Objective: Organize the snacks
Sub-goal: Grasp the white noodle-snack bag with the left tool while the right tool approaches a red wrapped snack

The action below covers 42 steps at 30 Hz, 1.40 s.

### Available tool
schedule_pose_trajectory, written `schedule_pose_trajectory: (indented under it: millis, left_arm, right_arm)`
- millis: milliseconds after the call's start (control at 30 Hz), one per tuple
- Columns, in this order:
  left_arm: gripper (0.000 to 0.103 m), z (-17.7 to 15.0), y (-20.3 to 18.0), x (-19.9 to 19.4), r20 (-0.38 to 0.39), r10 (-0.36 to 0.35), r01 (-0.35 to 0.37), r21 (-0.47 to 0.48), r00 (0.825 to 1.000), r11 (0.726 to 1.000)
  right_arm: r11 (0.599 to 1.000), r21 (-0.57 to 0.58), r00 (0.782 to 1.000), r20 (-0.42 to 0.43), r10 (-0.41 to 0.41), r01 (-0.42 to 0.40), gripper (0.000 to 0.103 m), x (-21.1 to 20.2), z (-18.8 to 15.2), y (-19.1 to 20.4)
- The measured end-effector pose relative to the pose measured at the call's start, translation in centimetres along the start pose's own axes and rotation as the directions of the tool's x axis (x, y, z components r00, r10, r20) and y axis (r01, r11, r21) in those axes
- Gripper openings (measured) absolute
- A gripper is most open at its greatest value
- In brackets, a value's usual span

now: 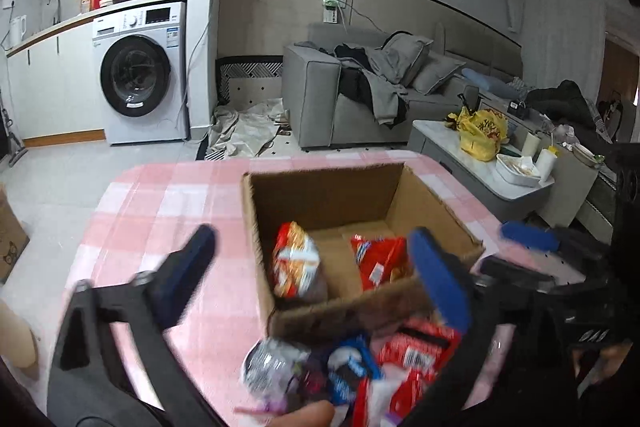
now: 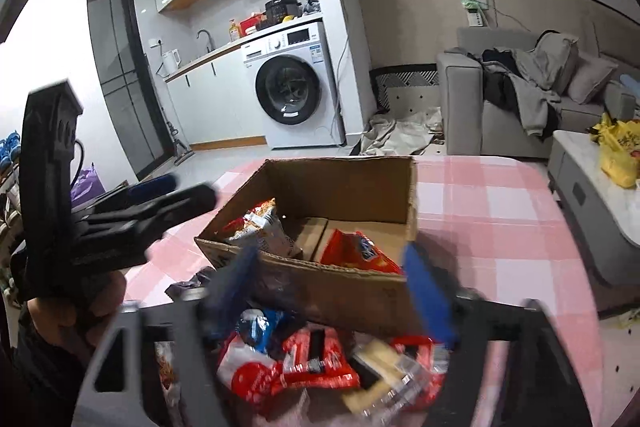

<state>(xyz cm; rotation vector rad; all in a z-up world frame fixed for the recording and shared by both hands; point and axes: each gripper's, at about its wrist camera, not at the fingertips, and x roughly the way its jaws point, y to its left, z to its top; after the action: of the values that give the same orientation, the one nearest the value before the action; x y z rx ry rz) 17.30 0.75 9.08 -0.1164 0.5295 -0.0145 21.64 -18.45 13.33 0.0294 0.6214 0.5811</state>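
Both my grippers, left (image 1: 316, 275) and right (image 2: 332, 291), hang w/ jaws spread wide and empty above the loose snack pile (image 2: 320, 363) on the pink checked table (image 2: 500, 211), just in front of the cardboard box (image 2: 320, 287), which holds two packets. Best approach, I think: drop onto one packet, pinch it mid-body, lift over the box's near wall. Open tabletop lies right of the box.
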Motion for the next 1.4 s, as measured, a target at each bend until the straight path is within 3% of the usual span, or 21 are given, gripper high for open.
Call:
schedule_pose_trajectory:
  millis: [167,533,933,1167,1400]
  left_arm:
    - [0.102,-2.5,1.2,-3.8,-0.006,0.024,-0.024,-0.021,1.000,0.999]
    - [0.102,-8.2,2.5,-8.4,-0.033,0.076,-0.076,-0.018,0.997,0.997]
    - [0.102,-10.9,3.8,-7.7,-0.100,0.091,-0.094,-0.025,0.991,0.995]
    - [0.102,-11.1,3.6,-6.0,-0.139,0.091,-0.094,-0.019,0.986,0.995]
    - [0.102,-11.9,3.7,-4.7,-0.178,0.094,-0.098,-0.015,0.979,0.995]
  right_arm:
    - [0.999,0.017,0.999,0.008,-0.032,0.032,0.103,-2.1,-0.8,-0.7]
    - [0.999,0.037,0.999,-0.034,-0.029,0.030,0.103,-4.2,-3.6,-1.2]
    - [0.998,-0.008,0.994,-0.096,-0.061,0.060,0.103,-3.0,-5.1,-1.5]
    - [0.993,0.001,0.983,-0.137,-0.121,0.122,0.103,-2.8,-5.6,-3.6]
    - [0.970,0.060,0.957,-0.186,-0.221,0.235,0.103,-2.4,-6.1,-7.0]
